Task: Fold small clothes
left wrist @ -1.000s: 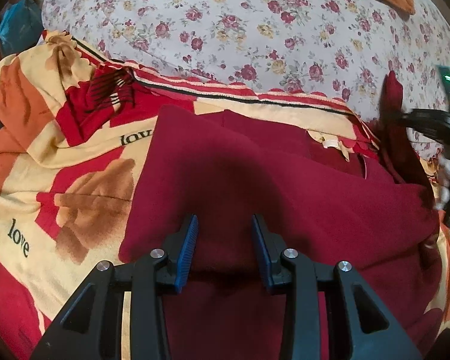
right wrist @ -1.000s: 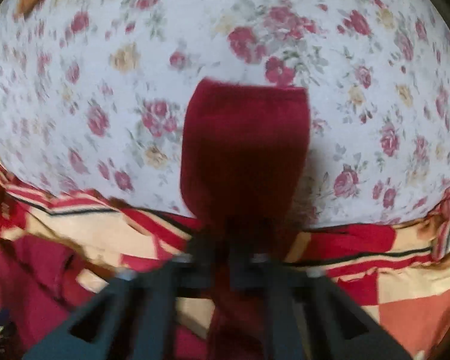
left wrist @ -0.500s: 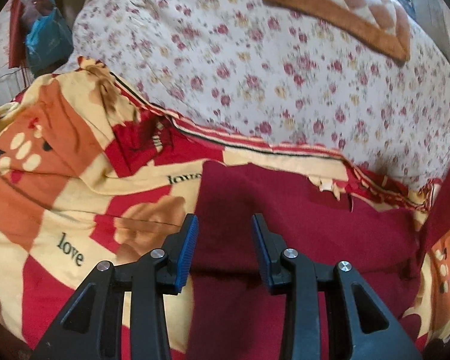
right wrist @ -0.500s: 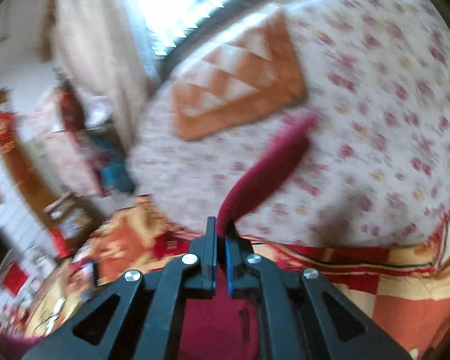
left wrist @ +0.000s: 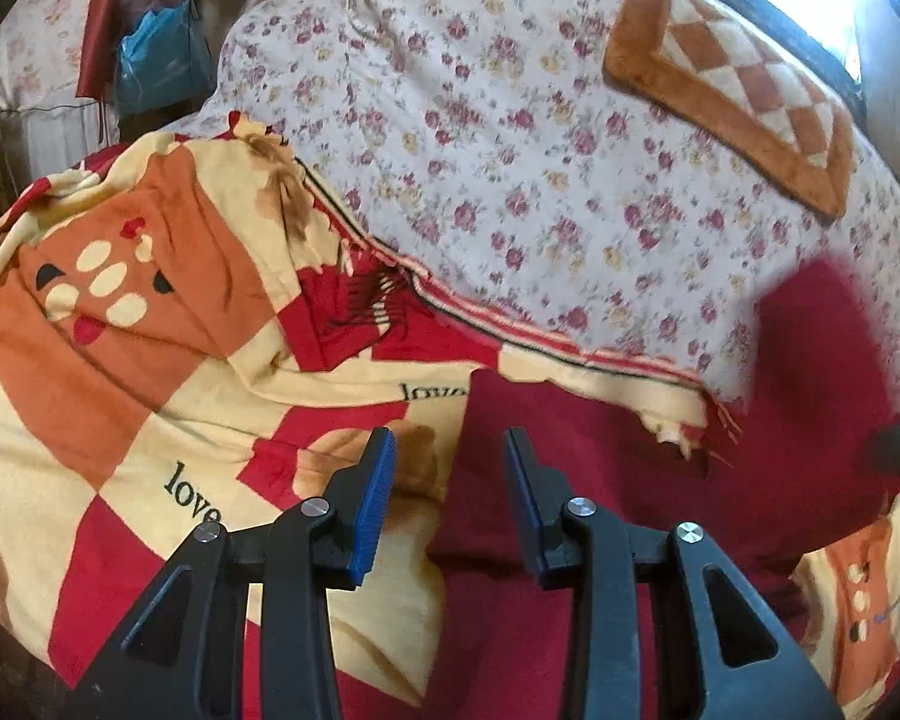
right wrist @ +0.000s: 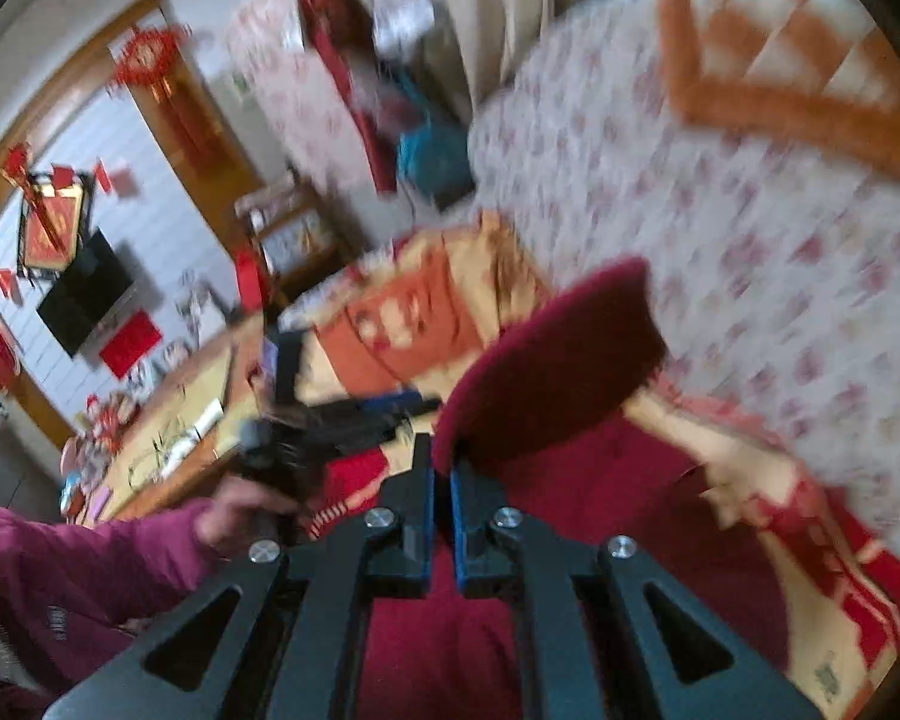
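Garment: the dark red garment [left wrist: 600, 480] lies spread on the patterned fleece blanket [left wrist: 150, 372], near the floral quilt [left wrist: 540, 150] at the far side. The flat, soft surface supports it for folding.
Right gripper: the right gripper [right wrist: 442, 480] has its jaws closed to a narrow slit, pinching an end of the garment. The held end [right wrist: 552, 360] stands up and curls over the fingers.
Purpose of grip: judged, the end is raised so that it can be carried across the body of the garment as a fold.
Left gripper: the left gripper [left wrist: 447, 480] has its jaws wide apart and holds nothing. It hovers over the garment's left edge.
Purpose of position: judged, it is placed to pin or take that edge during the fold.
Image quality: the right wrist view is motion-blurred; fine detail of the grip cannot be told.
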Demonstrator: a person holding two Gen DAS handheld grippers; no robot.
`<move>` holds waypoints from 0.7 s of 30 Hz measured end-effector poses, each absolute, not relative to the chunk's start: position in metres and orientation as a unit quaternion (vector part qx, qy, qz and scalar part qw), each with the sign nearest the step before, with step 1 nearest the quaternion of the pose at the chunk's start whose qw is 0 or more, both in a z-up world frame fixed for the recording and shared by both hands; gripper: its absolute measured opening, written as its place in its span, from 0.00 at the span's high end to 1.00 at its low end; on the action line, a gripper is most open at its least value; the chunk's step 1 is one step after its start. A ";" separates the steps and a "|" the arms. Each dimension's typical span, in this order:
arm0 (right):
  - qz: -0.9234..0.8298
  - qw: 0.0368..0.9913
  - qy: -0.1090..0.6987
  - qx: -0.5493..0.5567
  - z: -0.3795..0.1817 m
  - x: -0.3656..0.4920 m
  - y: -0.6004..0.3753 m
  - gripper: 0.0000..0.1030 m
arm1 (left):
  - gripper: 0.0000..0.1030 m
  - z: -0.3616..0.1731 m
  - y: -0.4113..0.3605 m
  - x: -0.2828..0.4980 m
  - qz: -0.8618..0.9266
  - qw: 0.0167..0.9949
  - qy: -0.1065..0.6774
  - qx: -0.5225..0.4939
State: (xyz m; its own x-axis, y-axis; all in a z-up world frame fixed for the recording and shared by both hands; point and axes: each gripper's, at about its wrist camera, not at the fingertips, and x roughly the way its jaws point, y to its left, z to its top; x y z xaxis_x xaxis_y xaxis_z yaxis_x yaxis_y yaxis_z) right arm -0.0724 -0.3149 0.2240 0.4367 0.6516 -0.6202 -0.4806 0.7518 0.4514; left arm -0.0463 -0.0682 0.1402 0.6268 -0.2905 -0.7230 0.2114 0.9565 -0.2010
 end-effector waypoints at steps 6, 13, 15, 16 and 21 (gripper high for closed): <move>0.171 0.832 0.525 0.046 0.106 -0.024 -0.323 0.94 | 0.85 0.118 -0.069 -0.038 -0.139 0.891 0.430 -0.034; 0.110 0.861 0.480 0.123 0.122 -0.084 -0.390 0.59 | 0.85 0.102 -0.077 -0.029 -0.148 0.881 0.447 -0.052; 0.089 0.874 0.464 0.114 0.132 -0.112 -0.401 0.49 | 0.85 0.101 -0.081 -0.030 -0.148 0.881 0.447 -0.048; 0.078 0.876 0.463 0.108 0.131 -0.125 -0.404 0.47 | 0.85 0.100 -0.083 -0.030 -0.147 0.881 0.448 -0.047; 0.018 0.865 0.498 0.058 0.107 -0.153 -0.397 0.47 | 0.85 0.099 -0.093 -0.034 -0.152 0.874 0.458 -0.051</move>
State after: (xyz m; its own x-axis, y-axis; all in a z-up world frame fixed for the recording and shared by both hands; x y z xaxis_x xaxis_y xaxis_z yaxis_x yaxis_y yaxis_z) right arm -0.1535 -0.3968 0.1072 0.5040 0.0892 -0.8591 0.0266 0.9926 0.1187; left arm -0.0339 -0.0934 0.0991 0.5345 -0.3133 -0.7849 0.2197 0.9483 -0.2289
